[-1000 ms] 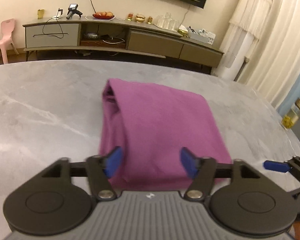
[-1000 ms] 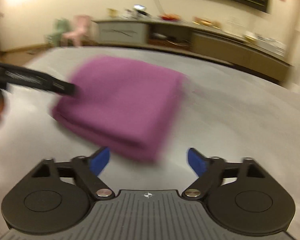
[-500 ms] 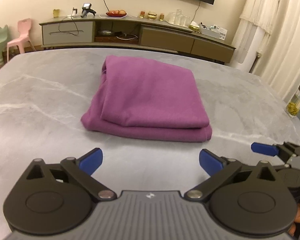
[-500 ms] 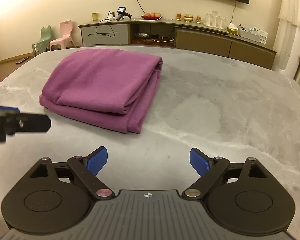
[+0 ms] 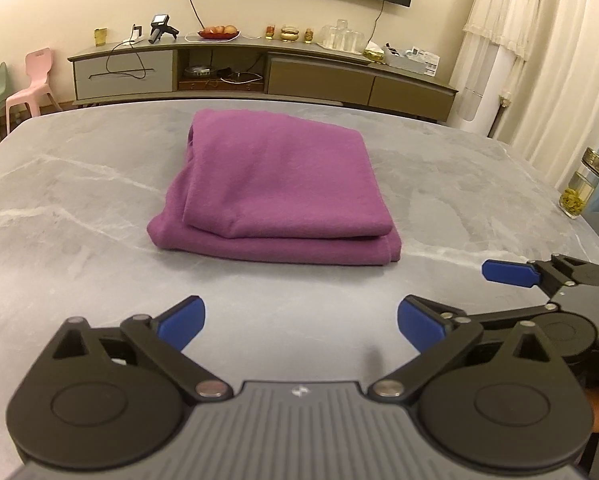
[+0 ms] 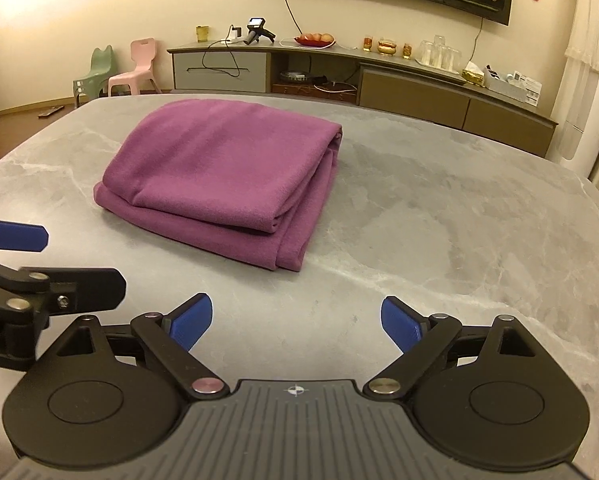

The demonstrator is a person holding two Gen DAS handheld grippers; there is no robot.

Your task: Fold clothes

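Observation:
A purple garment lies folded into a thick rectangle on the grey marble table; it also shows in the right wrist view. My left gripper is open and empty, held back from the garment's near edge. My right gripper is open and empty, short of the garment's near right corner. The right gripper's blue fingertips show at the right of the left wrist view. The left gripper's fingertips show at the left of the right wrist view.
A glass jar stands at the table's right edge. Beyond the table's far edge are a long low cabinet, a pink chair and a green chair. White curtains hang at the right.
Both grippers have pulled back from the garment toward the near table edge and let go of it. The left jaws have opened wider. The garment lies still.

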